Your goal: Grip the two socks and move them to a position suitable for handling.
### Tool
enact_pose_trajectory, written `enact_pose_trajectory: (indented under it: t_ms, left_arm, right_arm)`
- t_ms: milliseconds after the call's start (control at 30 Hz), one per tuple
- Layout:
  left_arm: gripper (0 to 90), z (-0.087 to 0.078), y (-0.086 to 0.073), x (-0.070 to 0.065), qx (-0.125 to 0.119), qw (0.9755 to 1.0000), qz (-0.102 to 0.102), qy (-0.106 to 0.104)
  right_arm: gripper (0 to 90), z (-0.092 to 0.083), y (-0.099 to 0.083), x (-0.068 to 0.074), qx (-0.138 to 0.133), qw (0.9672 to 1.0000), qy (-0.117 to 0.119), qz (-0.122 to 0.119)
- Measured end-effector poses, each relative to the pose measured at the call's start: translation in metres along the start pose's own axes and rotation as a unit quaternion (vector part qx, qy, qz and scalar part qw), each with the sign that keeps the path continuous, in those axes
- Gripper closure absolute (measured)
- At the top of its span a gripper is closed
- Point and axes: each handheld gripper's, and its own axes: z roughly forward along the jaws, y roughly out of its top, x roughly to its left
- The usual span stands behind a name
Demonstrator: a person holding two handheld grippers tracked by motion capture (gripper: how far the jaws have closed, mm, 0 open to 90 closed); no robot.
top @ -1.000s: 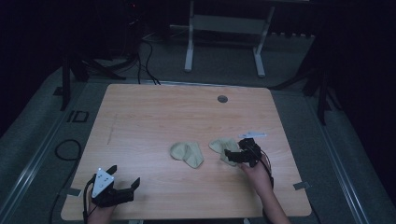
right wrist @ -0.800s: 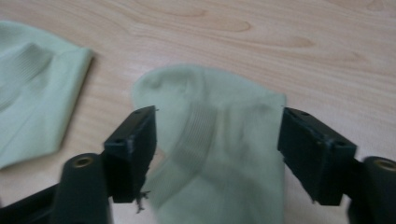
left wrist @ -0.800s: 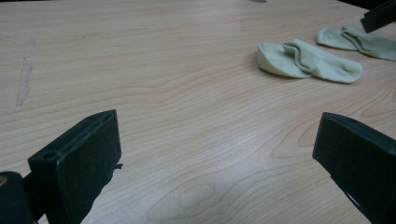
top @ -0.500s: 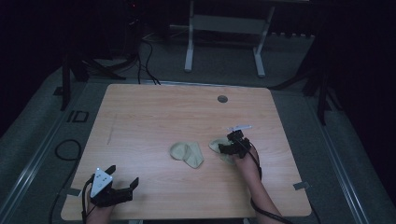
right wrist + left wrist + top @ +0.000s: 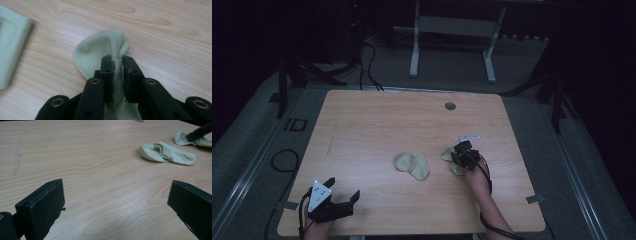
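The pale green sock (image 5: 100, 50), at about four o'clock on the tabletop (image 5: 377, 120), may slip out if lifted, because the right tongs (image 5: 117, 63), having just closed, pinch only a bunched fold, while the left tongs (image 5: 112, 202) rest spread near seven o'clock.

In the high view the right gripper (image 5: 460, 156) covers much of the right sock (image 5: 447, 153). In the right gripper view the bottom edge cuts off this sock.

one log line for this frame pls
right gripper: just closed, shut on pale green fabric sock | left gripper: open, idle | second pale green sock: flat on wooden table
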Motion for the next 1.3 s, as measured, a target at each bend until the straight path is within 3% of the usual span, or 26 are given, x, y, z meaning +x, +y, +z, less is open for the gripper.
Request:
enact_pose_trajectory:
  t_ms: [367, 700, 833, 1000, 1100, 1300]
  left_arm:
    - [0.9, 0.000, 0.001, -0.003, 0.001, 1.0000, 0.001, -0.002]
    - [0.9, 0.001, 0.001, -0.005, 0.003, 1.0000, 0.001, -0.002]
    - [0.9, 0.001, 0.001, -0.006, 0.003, 1.0000, 0.001, -0.002]
    - [0.9, 0.002, 0.001, -0.007, 0.004, 1.0000, 0.003, -0.002]
    - [0.9, 0.002, 0.001, -0.008, 0.004, 1.0000, 0.005, -0.005]
    - [0.9, -0.001, 0.002, -0.009, -0.006, 0.9999, 0.010, 0.001]
  right_arm:
    - [79.8, -0.054, 0.003, 0.016, -0.038, 0.9977, 0.038, -0.043]
    - [79.8, -0.101, -0.012, 0.024, -0.064, 0.9944, 0.062, -0.058]
    - [79.8, -0.106, -0.023, 0.032, -0.061, 0.9929, 0.067, -0.077]
    - [79.7, -0.109, -0.047, 0.048, -0.057, 0.9885, 0.087, -0.110]
    - [79.5, -0.103, -0.057, 0.052, -0.055, 0.9872, 0.082, -0.125]
    - [79.3, -0.085, -0.075, 0.059, -0.035, 0.9869, 0.104, -0.118]
